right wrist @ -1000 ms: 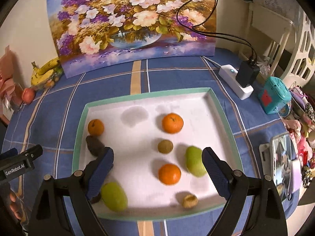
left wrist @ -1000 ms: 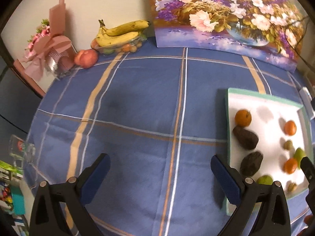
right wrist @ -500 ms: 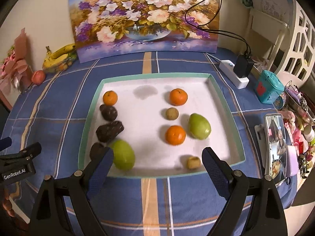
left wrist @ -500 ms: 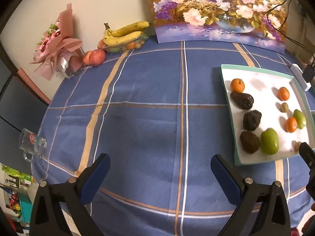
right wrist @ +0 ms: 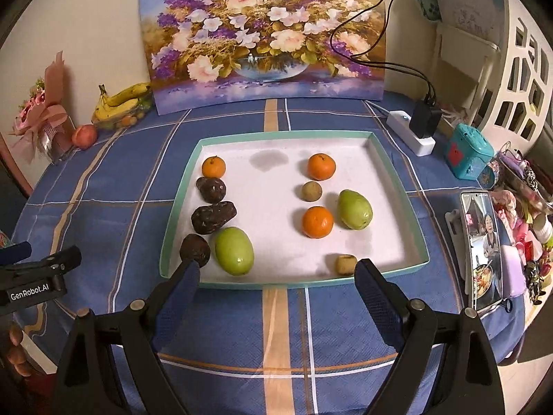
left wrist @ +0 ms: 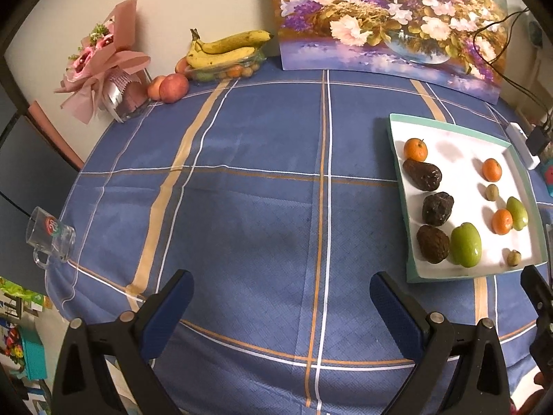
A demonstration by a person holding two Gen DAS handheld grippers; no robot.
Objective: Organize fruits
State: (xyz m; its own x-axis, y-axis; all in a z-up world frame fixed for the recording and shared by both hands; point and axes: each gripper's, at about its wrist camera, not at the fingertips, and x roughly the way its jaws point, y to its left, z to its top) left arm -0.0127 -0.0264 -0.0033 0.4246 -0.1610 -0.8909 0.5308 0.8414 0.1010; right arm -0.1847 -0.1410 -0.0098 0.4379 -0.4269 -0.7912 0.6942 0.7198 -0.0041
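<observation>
Both the right gripper (right wrist: 276,278) and left gripper (left wrist: 280,292) had jaws wide, empty. Judged step: approach; next, grasp the near green fruit (right wrist: 234,250) in the tray (right wrist: 397,186).

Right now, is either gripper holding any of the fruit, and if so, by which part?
Nothing is held. The left gripper and the right gripper are both open, their fingers empty above the blue tablecloth.
</observation>
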